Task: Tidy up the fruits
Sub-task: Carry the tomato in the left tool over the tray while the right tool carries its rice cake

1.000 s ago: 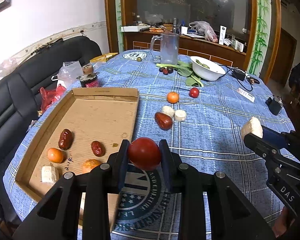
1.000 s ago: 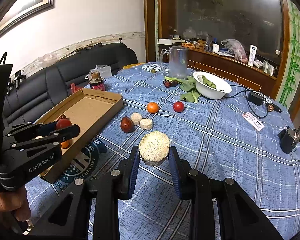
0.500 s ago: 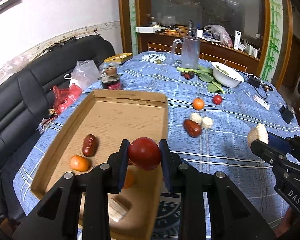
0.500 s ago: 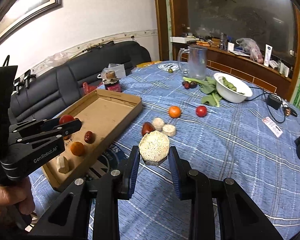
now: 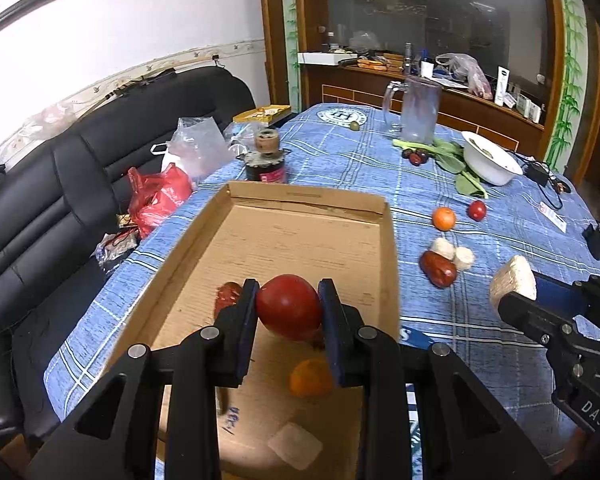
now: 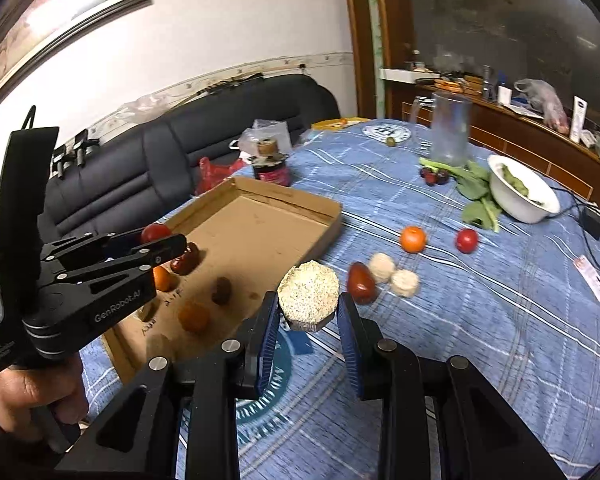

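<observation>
A red tomato (image 5: 289,306) is gripped by the left claw (image 5: 288,312) above the cardboard tray (image 5: 388,240); a pale rice cake (image 6: 309,290) is clamped in the right claw (image 6: 309,312) beside the tray. Several fruits are already laid inside; five remain on the counter (image 6: 500,300) beyond the tray.

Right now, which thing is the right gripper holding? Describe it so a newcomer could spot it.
Start at the cardboard tray on the blue tablecloth. Just off its near right corner, the right gripper pinches a pale, grainy, flat-sided block, larger than the two round pale pieces lying beyond.
</observation>
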### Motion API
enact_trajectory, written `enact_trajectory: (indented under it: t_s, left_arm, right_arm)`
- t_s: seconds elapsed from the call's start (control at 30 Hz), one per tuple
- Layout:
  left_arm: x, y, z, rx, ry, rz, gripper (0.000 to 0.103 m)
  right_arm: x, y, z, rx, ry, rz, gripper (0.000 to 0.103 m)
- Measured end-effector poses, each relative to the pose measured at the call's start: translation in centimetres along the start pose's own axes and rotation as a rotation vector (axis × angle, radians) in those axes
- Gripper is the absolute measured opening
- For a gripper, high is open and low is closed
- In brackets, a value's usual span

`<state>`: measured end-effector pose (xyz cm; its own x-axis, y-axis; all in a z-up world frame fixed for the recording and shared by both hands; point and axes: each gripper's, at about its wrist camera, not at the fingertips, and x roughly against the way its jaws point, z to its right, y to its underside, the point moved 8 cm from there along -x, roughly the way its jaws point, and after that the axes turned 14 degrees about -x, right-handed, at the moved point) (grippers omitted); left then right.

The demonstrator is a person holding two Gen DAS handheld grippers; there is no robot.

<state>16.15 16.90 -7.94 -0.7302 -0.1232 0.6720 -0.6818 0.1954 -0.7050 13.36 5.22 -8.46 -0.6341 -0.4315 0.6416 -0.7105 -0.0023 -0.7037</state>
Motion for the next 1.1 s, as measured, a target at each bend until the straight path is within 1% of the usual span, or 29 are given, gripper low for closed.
enact_trajectory:
  t_s: [0.27, 0.4, 0.5, 0.63, 0.7, 0.83, 1.1]
  left_arm:
    - [-1.3, -0.2, -3.2, 0.037, -0.014, -0.018, 0.027]
    - [-2.1, -0.9, -4.5, 0.048, -0.011, -0.026, 0.027]
    - [-3.3, -1.5, -5.5, 0.052, -0.023, -0.039, 0.027]
    - [-6.0, -1.8, -6.4, 0.061, -0.015, -0.092, 0.027]
    - [-7.2, -1.7, -6.4, 0.063, -0.010, -0.118, 0.028]
    - [-9.3, -1.4, -6.1, 0.056, 0.001, -0.163, 0.028]
    - [-12.1, -0.5, -5.8, 0.053, 0.019, -0.239, 0.028]
  right_arm:
    - [-2.4, -0.7, -1.7, 0.014, -0.043, -0.036, 0.029]
    - [-4.1, -1.2, -2.4, 0.021, -0.056, -0.062, 0.029]
    - [-5.6, -1.7, -3.4, 0.021, -0.083, -0.088, 0.029]
    - [-8.5, -2.3, -4.7, 0.033, -0.097, -0.132, 0.029]
    - [-10.6, -2.3, -5.4, 0.042, -0.093, -0.169, 0.029]
    - [-13.5, -1.8, -5.8, 0.051, -0.082, -0.225, 0.029]
    - [-16.2, -0.8, -5.7, 0.072, -0.066, -0.278, 0.029]
